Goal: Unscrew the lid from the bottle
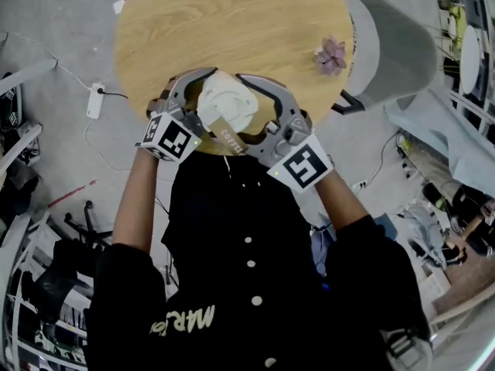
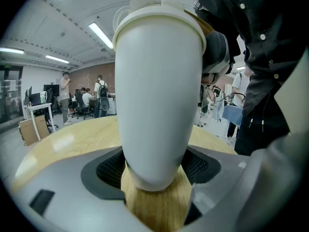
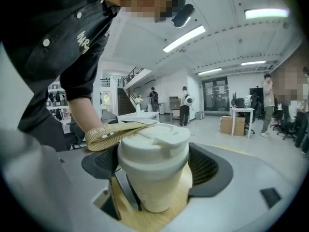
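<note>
Bottle point(image 2: 159, 95) is seen upright at the 6 o'clock edge of the round wooden table point(image 1: 232, 22). Its lower body is clamped between the pads of the left gripper point(image 2: 154, 170), brought in from 8 o'clock. The lid point(image 3: 157, 140), still on, is gripped by the right gripper point(image 3: 154, 166) from 4 o'clock
</note>
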The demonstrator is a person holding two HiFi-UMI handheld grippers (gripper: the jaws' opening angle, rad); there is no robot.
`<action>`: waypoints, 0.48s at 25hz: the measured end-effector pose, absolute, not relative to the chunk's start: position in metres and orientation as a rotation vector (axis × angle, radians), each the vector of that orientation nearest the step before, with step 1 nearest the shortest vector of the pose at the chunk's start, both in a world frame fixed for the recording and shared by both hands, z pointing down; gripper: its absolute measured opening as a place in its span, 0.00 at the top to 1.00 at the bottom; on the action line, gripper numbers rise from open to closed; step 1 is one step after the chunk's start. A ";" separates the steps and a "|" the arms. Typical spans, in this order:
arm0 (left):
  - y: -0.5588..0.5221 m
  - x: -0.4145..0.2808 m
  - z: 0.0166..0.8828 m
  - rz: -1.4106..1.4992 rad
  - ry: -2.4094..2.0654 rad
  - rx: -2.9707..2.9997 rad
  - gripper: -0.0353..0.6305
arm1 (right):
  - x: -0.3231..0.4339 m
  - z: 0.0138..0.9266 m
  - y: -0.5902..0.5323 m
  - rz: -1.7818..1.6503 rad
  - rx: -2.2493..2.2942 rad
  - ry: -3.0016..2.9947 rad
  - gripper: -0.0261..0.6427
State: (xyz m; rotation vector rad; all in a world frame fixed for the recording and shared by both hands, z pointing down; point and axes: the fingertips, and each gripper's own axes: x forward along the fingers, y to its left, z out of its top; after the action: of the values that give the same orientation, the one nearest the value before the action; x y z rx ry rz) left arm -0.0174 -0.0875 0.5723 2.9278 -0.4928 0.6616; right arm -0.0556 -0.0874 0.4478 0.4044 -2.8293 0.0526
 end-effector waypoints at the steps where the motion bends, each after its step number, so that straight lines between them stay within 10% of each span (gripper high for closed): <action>1: -0.088 -0.016 0.572 0.662 -0.491 2.929 0.41 | -0.055 0.448 -0.086 0.040 0.334 -2.834 0.30; 12: -0.087 -0.017 0.573 0.662 -0.491 2.933 0.41 | -0.056 0.451 -0.076 -0.034 -0.315 -2.774 0.30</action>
State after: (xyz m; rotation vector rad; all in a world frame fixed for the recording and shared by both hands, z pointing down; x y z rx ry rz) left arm -0.0172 -0.0868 0.5732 2.9332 -0.4907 0.6619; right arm -0.0560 -0.0764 0.4506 -0.3152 -2.7742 -0.0344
